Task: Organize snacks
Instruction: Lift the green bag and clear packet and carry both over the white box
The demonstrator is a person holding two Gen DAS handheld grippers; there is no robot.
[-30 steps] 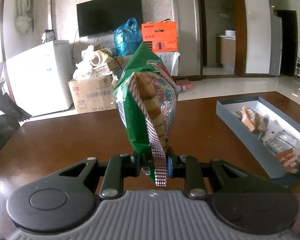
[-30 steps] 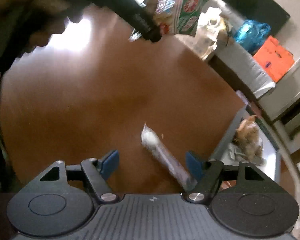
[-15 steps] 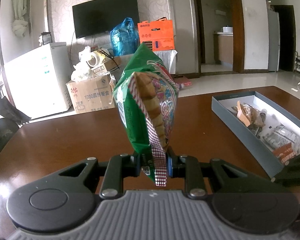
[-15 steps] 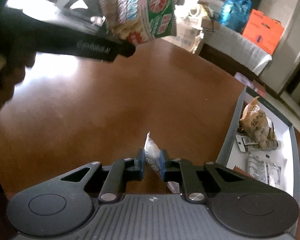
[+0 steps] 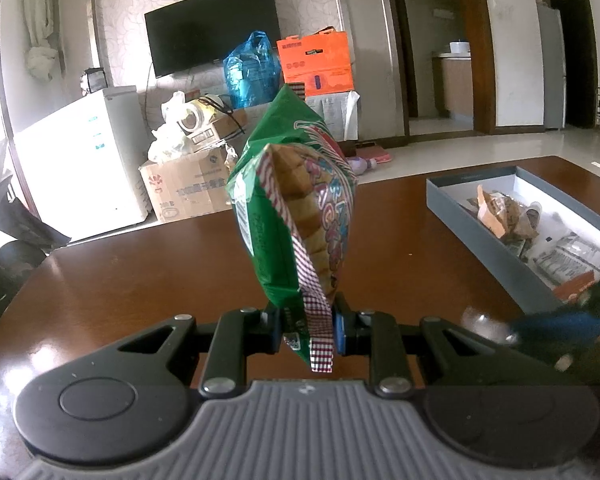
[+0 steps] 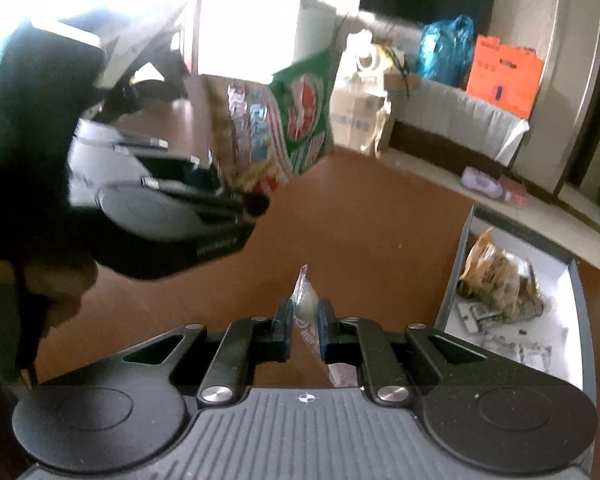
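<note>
Both grippers hold snacks above the desk [image 5: 140, 272].

The left gripper [image 5: 306, 330] has its jaws clamped on the bottom seam of a green bag [image 5: 296, 208], which stands upright above it, clear of the desk. The right gripper [image 6: 305, 330] has its jaws pinched on a thin clear packet [image 6: 306, 308], its tip poking up between them. To the right, a grey box [image 5: 496, 248] on the desk holds other wrapped snacks [image 6: 500, 284].
</note>
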